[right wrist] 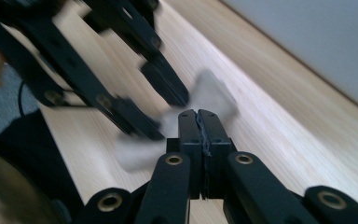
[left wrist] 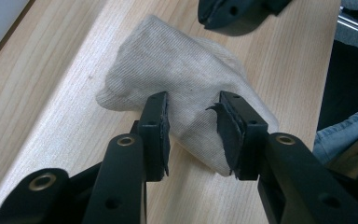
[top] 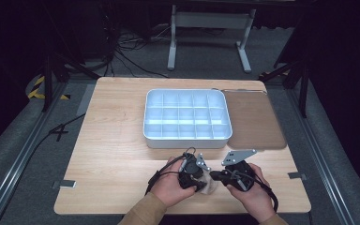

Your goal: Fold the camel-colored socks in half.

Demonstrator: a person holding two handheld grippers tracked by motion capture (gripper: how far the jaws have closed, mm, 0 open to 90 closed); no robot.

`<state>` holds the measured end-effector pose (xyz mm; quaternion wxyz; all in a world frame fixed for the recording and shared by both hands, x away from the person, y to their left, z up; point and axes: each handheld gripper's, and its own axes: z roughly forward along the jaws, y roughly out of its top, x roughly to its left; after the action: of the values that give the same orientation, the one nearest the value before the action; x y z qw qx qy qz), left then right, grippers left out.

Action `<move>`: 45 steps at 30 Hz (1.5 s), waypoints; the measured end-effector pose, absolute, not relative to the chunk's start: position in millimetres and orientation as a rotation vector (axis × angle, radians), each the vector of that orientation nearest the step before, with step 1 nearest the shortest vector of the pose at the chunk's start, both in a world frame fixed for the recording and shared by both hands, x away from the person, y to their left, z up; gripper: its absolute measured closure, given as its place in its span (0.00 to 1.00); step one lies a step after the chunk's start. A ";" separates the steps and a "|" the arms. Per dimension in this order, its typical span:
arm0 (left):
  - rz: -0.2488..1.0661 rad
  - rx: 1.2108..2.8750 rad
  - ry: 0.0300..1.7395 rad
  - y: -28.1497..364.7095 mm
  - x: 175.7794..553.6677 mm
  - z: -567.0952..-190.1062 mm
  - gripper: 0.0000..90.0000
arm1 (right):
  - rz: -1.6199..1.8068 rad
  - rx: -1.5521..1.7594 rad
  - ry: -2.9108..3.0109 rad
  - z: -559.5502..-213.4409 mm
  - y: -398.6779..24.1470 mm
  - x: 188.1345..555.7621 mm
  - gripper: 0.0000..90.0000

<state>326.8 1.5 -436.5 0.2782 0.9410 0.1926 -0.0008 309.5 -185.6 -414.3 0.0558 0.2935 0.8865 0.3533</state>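
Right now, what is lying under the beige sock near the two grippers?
The sock lies flat on the bare wooden table. Nothing shows beneath its edges, but the folded cloth covers whatever might be directly under it.

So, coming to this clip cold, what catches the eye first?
Probably the pale folded sock lying on the wooden table near its front edge, with the left gripper standing open over it, pads apart on either side. Just beside it is the right gripper, jaws pressed shut on nothing. Behind them, mid-table, sits a white compartment tray next to a brown mat.
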 end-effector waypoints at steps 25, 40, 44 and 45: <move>-0.022 2.554 0.467 -3.0 320.9 -442.0 0.62 | 0.857 0.961 2.753 -440.2 -173.4 312.5 0.78; -0.047 2.561 0.486 1.1 318.2 -446.9 0.62 | 0.804 1.132 2.778 -448.7 -175.6 325.4 0.46; -0.048 2.568 0.485 4.2 317.7 -447.7 0.61 | 0.827 1.148 2.833 -450.0 -176.0 329.9 0.54; -0.043 2.561 0.489 4.7 317.0 -448.2 0.61 | 0.843 1.151 2.860 -450.8 -176.6 332.1 0.56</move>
<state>317.0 4.7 -448.2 0.2636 0.9474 0.1809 -0.0158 332.1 -176.6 -450.8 -0.0272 0.3601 0.8945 0.2636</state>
